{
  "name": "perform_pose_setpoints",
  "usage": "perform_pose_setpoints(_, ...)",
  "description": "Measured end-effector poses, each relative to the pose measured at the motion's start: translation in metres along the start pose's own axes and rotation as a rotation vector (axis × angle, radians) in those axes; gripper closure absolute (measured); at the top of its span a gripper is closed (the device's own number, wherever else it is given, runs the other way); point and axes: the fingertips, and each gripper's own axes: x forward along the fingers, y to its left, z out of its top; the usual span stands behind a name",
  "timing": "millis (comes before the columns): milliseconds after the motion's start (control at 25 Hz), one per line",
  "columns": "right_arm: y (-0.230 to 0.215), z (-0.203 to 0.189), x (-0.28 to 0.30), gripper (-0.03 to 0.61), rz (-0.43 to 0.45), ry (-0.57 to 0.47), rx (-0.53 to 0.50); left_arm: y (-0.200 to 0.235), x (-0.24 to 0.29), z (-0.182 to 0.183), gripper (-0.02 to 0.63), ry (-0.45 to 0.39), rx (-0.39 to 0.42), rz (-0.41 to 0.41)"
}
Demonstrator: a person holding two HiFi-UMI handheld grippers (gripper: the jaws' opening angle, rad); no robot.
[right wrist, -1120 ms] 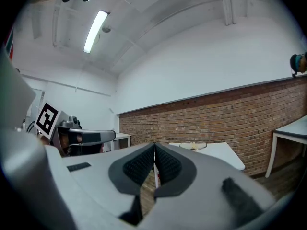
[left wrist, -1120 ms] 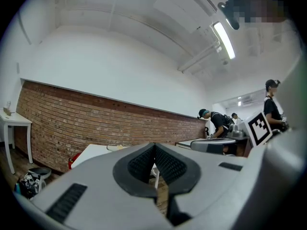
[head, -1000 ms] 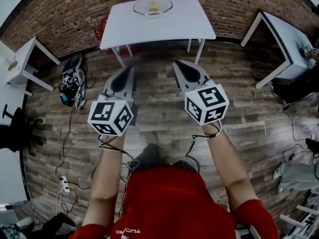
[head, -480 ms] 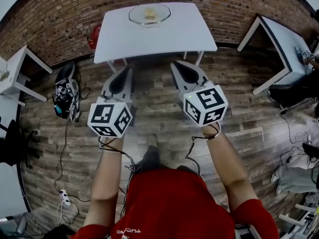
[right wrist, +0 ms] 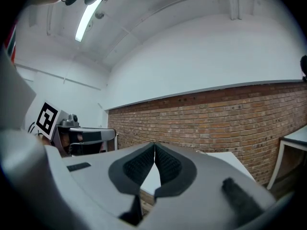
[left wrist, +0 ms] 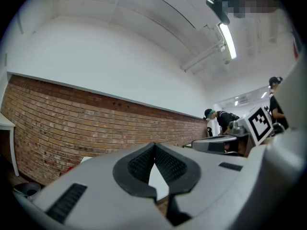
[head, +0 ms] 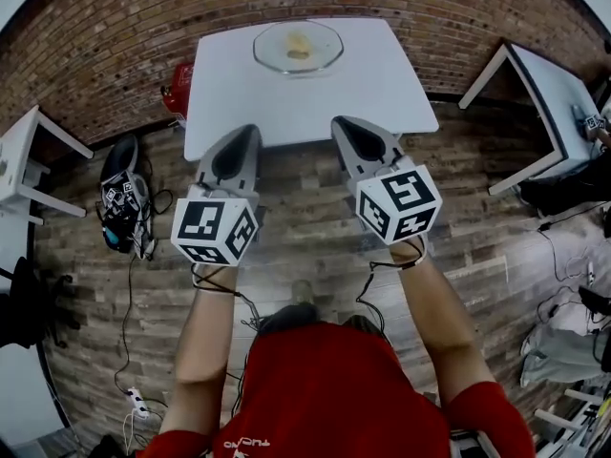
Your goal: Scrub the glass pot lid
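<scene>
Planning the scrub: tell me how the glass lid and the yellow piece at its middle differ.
The glass lid is clear and wide; the yellow piece is opaque and small. The lid is round-rimmed; the piece is an uneven lump. Whether it lies on or under the glass is unclear. Both sit far back on the white table.

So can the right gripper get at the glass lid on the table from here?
Probably not yet. The right gripper hangs at the near edge of the table, and the lid lies toward the far side. Nothing stands between them, so the way looks free with a step closer.
</scene>
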Motion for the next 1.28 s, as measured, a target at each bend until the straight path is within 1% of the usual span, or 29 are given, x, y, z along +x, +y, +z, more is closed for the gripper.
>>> perform_pose_setpoints(200,-0.014,0.002,0.045,0.549,-0.029,0.007,0.002,0.041,0.034,0.001,0.597,0.002,-0.004,-0.025)
perform_pose_setpoints(400,-0.026,0.001,0.072,0.549,-0.044,0.023,-0.002,0.062,0.059,-0.002,0.597,0.006,-0.027,-0.043)
perform_pose_setpoints(760,-0.059,-0.009,0.13,0.549,-0.034,0.031,-0.015,0.1,0.109,-0.016,0.597,0.003,-0.046,-0.026)
perform_pose_setpoints(960,-0.089,-0.004,0.177,0.549,-0.017,0.02,-0.032,0.127,0.152,-0.018,0.597,0.003,-0.036,-0.005)
perform_pose_setpoints(1280,-0.157,-0.001,0.253,0.548,0.007,0.035,-0.078,0.165,0.243,-0.023,0.596,0.023,-0.028,0.035)
